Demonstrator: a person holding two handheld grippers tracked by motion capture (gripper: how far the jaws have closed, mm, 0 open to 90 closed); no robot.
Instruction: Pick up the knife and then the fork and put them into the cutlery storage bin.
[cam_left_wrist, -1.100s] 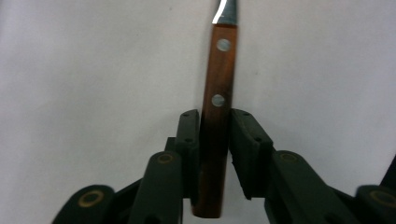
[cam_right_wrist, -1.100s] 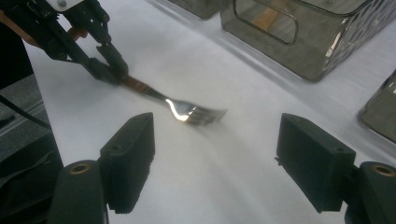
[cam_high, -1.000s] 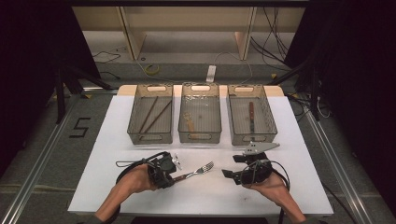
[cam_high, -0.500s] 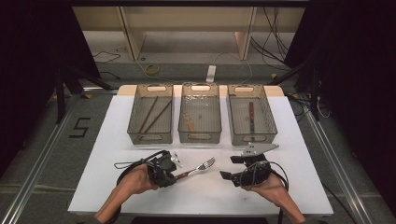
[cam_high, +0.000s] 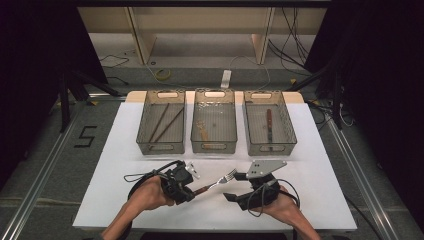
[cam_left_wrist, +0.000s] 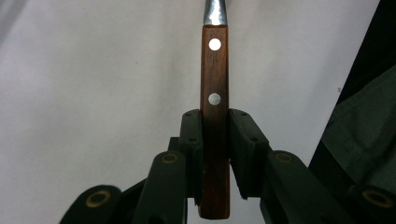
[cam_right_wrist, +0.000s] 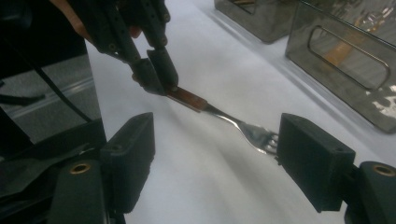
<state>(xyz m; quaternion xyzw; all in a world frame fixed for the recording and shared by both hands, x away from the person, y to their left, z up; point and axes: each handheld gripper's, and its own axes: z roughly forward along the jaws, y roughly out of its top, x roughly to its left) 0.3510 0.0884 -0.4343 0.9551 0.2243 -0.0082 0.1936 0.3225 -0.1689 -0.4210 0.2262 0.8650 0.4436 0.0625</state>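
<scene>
The left hand-held gripper (cam_high: 192, 189) clamps the fork (cam_high: 220, 181) at lower centre; the right hand-held gripper (cam_right_wrist: 212, 156), wide open, may knock its prongs aside when closing.

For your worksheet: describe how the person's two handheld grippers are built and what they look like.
Both are black, with two blocky jaws on hinged links with brass-coloured pivots. The left gripper trails a looping black cable. The right gripper carries a grey three-cornered plate on top and its own black cable. Forearms are bare.
</scene>
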